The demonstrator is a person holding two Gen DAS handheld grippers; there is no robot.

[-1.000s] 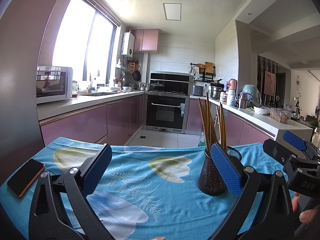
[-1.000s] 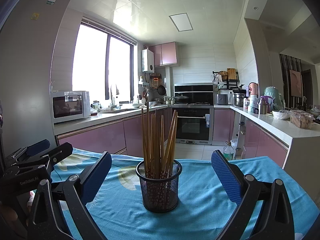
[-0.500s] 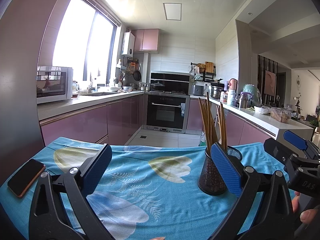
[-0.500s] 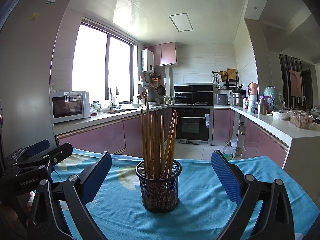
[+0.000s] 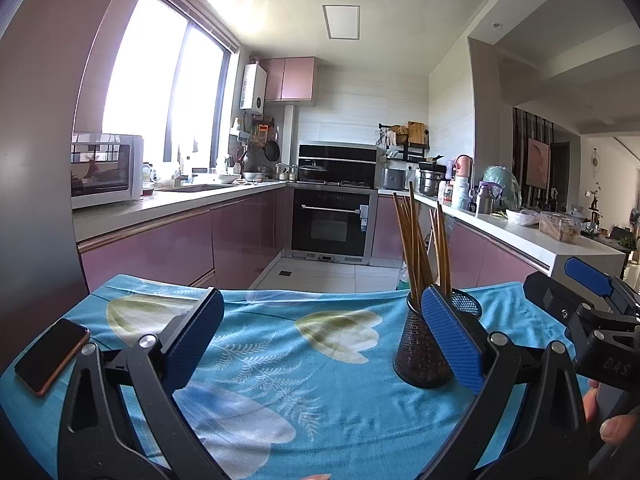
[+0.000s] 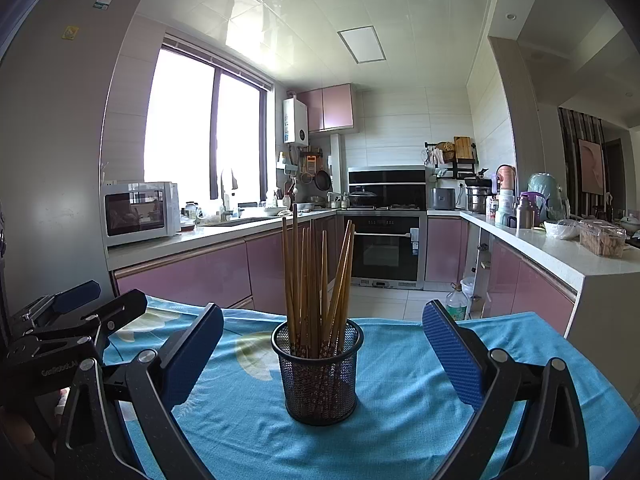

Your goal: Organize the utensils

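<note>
A black mesh cup [image 6: 318, 376] full of upright wooden chopsticks [image 6: 316, 280] stands on the blue flowered tablecloth [image 6: 400, 400]. My right gripper [image 6: 322, 344] is open and empty, its blue pads [image 6: 450, 356] wide apart on either side of the cup, just short of it. My left gripper [image 5: 320, 336] is open and empty over the cloth; the cup [image 5: 420, 356] sits behind its right pad [image 5: 450, 336]. The right gripper's body also shows at the right edge of the left wrist view [image 5: 588, 316].
A phone [image 5: 52, 354] lies at the cloth's left edge. Beyond the table are pink kitchen cabinets, a microwave [image 6: 140, 212], an oven [image 6: 384, 244] and a counter [image 6: 560, 248] with jars and containers on the right.
</note>
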